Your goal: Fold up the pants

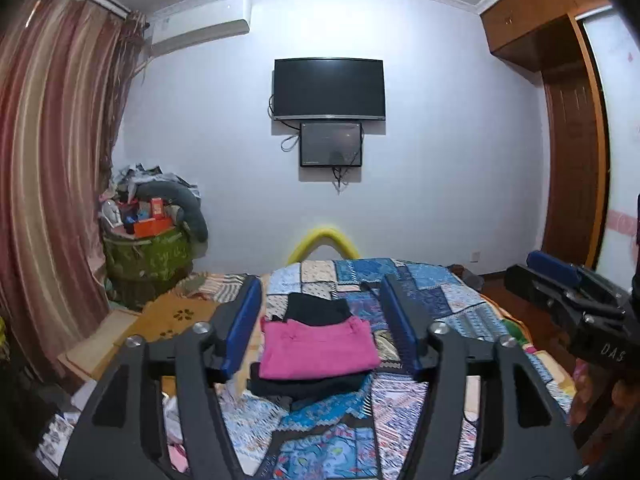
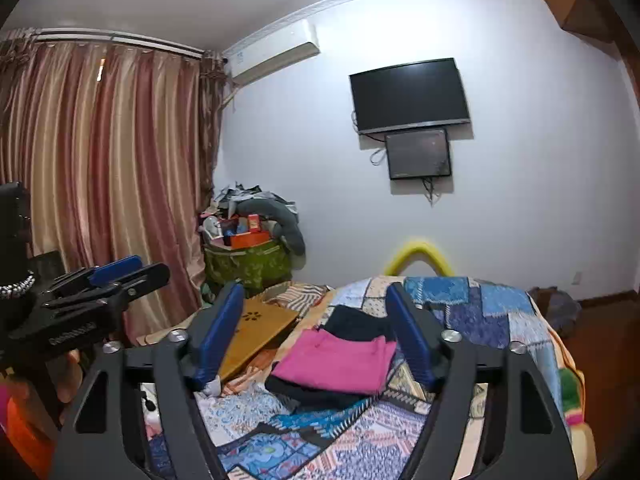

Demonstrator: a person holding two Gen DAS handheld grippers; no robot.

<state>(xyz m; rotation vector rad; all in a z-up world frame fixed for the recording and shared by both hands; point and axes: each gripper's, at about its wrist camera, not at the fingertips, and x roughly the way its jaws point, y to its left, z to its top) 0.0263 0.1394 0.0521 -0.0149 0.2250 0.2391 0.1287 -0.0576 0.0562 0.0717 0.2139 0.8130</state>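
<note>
Both tools, left tool [image 1: 320, 328] and right tool [image 2: 316, 336], stand open, empty, above the bed [image 1: 420, 280]. Pink pants [image 1: 316, 346] lie folded on a dark garment [image 1: 308, 386]. A careless brush would likely topple the stack.

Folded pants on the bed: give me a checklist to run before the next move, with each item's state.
1. Left gripper empty, jaws apart: ok.
2. Right gripper empty, jaws apart: ok.
3. Both grippers lifted off the clothes, touching nothing: ok.
4. Pink pants folded flat on top of the stack: ok.
5. Black garment under the pink pants lies square: not ok, its edge sticks out at the near side.
6. Another unfolded pair within reach on the patchwork quilt: cannot tell; only a second black folded piece shows behind the stack.
</note>
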